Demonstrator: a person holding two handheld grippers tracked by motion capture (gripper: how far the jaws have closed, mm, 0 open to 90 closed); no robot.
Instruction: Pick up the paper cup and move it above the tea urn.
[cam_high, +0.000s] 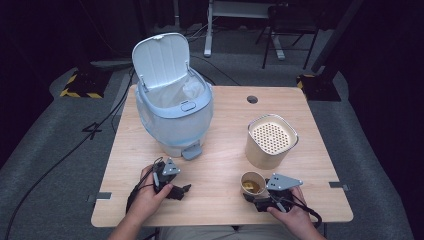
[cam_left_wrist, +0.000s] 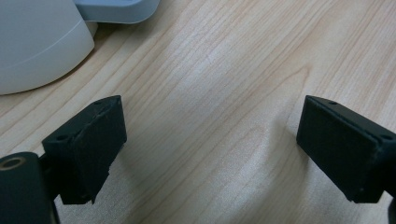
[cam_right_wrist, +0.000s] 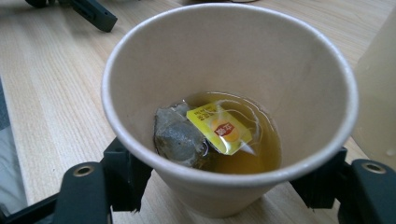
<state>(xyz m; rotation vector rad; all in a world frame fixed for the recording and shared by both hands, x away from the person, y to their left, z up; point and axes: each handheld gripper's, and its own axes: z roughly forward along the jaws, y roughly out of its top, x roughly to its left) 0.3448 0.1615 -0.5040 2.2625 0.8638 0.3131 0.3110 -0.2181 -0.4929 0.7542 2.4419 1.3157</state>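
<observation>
Right hand-held gripper (cam_high: 252, 196) clamping paper cup (cam_high: 252, 184); left hand-held gripper (cam_high: 184, 190) open, wooden table (cam_high: 220, 150), dark room

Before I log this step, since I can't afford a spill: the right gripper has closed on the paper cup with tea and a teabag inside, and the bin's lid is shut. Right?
Not quite. The bin's lid stands open, as the high view shows. The rest holds: the right gripper has closed on the paper cup, with tea and a teabag inside.

Black two-jaw grippers (cam_high: 186, 189), grey three-cornered plates, black cables, seemingly bare forearms
</observation>
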